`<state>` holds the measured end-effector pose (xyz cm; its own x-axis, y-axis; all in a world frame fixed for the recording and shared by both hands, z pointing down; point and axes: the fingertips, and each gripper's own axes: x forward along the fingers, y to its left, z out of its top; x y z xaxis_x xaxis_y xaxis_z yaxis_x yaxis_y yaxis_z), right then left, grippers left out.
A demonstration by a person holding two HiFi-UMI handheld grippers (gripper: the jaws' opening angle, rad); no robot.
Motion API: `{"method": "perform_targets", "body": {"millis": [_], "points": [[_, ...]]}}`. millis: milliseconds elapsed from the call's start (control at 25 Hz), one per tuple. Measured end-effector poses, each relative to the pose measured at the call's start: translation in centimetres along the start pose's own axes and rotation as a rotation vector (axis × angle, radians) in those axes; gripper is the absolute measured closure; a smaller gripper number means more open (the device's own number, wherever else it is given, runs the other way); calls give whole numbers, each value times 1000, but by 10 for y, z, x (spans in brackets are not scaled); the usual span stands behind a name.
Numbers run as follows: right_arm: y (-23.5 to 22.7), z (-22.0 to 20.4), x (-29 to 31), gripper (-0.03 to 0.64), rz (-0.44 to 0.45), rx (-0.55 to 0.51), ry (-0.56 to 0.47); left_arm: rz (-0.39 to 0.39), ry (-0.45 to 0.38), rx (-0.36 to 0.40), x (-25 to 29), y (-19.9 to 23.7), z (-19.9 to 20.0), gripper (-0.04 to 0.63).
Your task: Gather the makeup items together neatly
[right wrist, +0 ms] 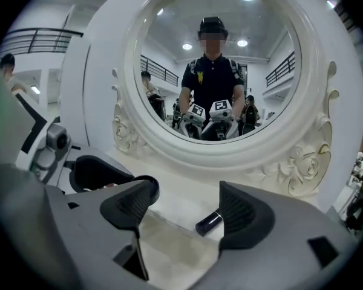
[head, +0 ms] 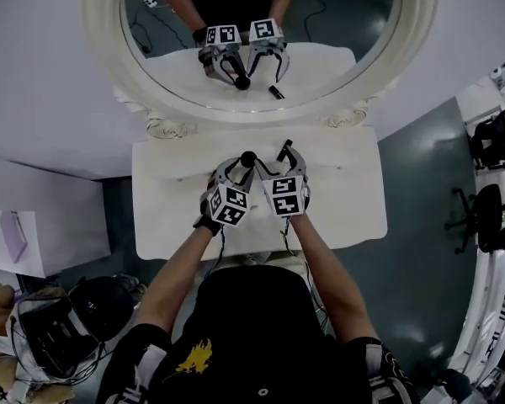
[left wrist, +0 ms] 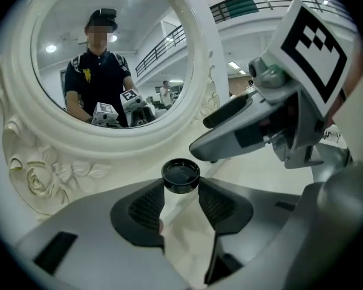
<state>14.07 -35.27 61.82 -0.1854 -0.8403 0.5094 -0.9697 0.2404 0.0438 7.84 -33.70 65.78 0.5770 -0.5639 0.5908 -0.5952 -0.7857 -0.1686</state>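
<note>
With my left gripper (left wrist: 180, 192) clamped on the small black jar (left wrist: 181, 175) before the mirror (right wrist: 230, 156), I should centre my right gripper (right wrist: 184, 207), open and empty, over the black tube (right wrist: 209, 221) lying on the surface (right wrist: 169, 243) below the mirror's frame, then squeeze gently.

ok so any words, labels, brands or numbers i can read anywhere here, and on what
No readable words or numbers in any view.
Left marker cube: black-and-white square pattern, no letters.
Right marker cube: the same, no letters.
Yellow emblem on the person's shirt: a shape, no text.
Black round jar in the left tool: no label visible.
Black tube: no print visible.
</note>
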Motion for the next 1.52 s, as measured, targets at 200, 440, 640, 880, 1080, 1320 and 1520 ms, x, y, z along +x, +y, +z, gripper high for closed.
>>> {"method": "perform_targets", "body": {"millis": [200, 440, 640, 880, 1080, 1320, 1520], "points": [[7, 1, 4, 304, 43, -44, -10, 26, 12, 17, 5, 10, 4, 403], [6, 0, 13, 304, 59, -40, -2, 13, 36, -1, 26, 15, 2, 400], [0, -7, 12, 306, 55, -20, 10, 22, 106, 68, 36, 17, -2, 400], [-15, -17, 25, 313, 4, -4, 34, 25, 137, 345, 27, 19, 9, 400], [-9, -21, 39, 314, 4, -36, 66, -1, 117, 382, 24, 13, 14, 402], [0, -30, 45, 314, 3, -50, 93, -4, 81, 379, 27, 12, 19, 502], [-1, -34, 39, 313, -2, -63, 93, 16, 55, 293, 18, 26, 17, 502]]}}
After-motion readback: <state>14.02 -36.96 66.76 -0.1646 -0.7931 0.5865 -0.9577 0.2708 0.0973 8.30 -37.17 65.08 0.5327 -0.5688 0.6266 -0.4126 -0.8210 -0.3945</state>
